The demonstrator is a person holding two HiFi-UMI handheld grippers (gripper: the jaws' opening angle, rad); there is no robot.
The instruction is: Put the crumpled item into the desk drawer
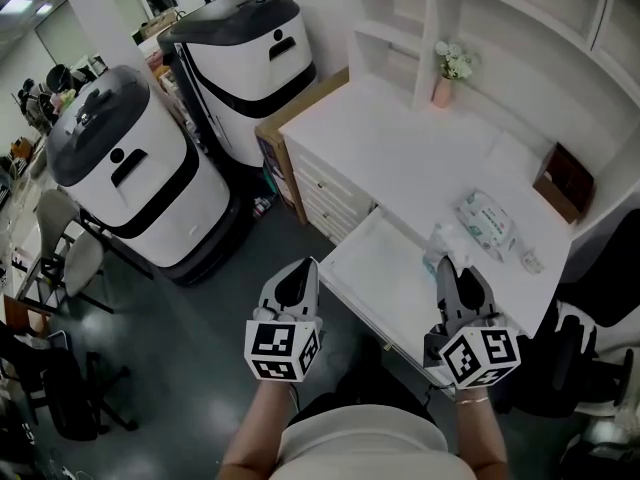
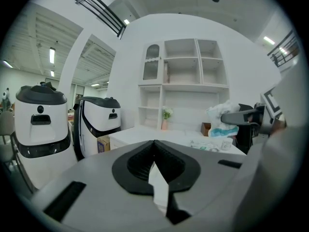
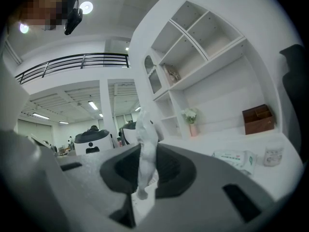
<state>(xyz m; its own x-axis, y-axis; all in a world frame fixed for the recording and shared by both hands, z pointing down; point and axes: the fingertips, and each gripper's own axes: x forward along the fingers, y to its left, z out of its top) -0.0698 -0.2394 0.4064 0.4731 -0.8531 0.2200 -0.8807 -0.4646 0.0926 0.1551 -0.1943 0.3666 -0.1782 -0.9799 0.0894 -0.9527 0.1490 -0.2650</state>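
Observation:
The crumpled item (image 1: 440, 244) is a wad of white tissue or plastic with a bit of blue. My right gripper (image 1: 452, 271) is shut on it, held above the right end of the open desk drawer (image 1: 380, 268). In the right gripper view the wad (image 3: 146, 146) stands upright, pinched between the jaws of that gripper (image 3: 145, 151). In the left gripper view the crumpled item (image 2: 223, 116) hangs off to the right. My left gripper (image 1: 300, 271) hovers over the floor just left of the drawer, jaws closed on nothing (image 2: 154, 148).
On the white desk (image 1: 420, 158) lie a tissue pack (image 1: 487, 223), a small cup (image 1: 530, 261), a brown box (image 1: 563, 181) and a pink flower vase (image 1: 445, 76). Two white-and-black machines (image 1: 130, 168) (image 1: 250, 58) stand left of it. A black chair (image 1: 580, 353) is at the right.

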